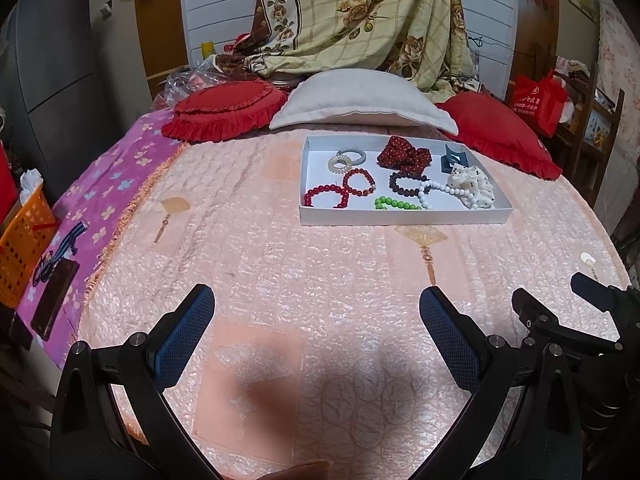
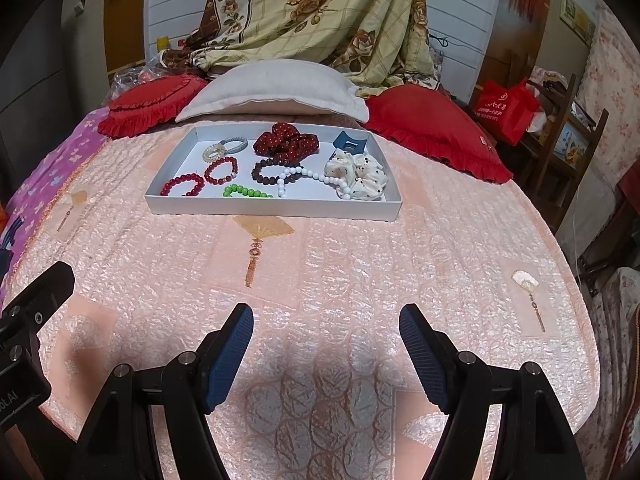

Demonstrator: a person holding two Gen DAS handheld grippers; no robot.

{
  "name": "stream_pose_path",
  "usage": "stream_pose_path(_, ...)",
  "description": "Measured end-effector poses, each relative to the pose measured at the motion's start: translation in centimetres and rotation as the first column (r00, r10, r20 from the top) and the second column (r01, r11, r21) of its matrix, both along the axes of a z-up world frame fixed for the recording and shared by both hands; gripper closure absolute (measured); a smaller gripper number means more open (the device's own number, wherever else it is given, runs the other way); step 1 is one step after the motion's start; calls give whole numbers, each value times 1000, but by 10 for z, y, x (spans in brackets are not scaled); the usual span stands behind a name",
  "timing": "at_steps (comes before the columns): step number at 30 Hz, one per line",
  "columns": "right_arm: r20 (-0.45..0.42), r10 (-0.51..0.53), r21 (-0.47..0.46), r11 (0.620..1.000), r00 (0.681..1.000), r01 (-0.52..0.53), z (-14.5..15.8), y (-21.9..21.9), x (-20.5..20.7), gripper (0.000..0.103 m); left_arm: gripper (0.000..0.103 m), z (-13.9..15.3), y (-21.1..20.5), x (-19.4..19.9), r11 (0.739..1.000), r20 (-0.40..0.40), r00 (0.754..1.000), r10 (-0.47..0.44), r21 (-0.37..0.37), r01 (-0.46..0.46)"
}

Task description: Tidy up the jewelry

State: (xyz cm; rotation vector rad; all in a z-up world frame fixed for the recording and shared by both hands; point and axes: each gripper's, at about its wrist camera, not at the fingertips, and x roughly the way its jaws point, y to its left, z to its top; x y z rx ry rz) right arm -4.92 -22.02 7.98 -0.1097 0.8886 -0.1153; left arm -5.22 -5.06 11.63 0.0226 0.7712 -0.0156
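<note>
Both grippers hang over the near end of the bed, low in their frames, pointing down at the peach quilted bedspread (image 1: 320, 280). The left gripper (image 1: 316, 300) has its jaws spread wide with nothing between them; the right gripper (image 2: 326, 318) is likewise wide open and empty.

The jewelry sits in a shallow white tray (image 1: 404, 216), upper centre of both views, just in front of a grey pillow (image 1: 360, 98) flanked by red frilled cushions. Inside the tray: two red bead bracelets (image 1: 326, 196), a green bead bracelet (image 1: 396, 203), a dark brown one (image 1: 406, 185), a white bead strand (image 1: 434, 190), coil hair ties (image 1: 346, 159), a red dotted scrunchie (image 1: 404, 156), a cream dotted scrunchie (image 1: 472, 186) and a dark blue hair claw (image 1: 454, 159).
</note>
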Motion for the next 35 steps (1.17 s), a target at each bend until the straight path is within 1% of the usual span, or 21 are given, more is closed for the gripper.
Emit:
stream_pose_path(6,-6,5,-1,1000,1000,-5,-3,1,2,30,0,-3,1,3,1000,-18,1000,0,-10,0)
stream_pose_path(27,-18,19,-2,1000,1000,-19,-7,9,5,30,0,-9,6,9,1000,-42,999,0,-27,-1)
stream_pose_path(35,-24,16,4,1000,1000,-16,-7,8,3,30,0,-9,5,7,1000,-32,999,-10,-21,10)
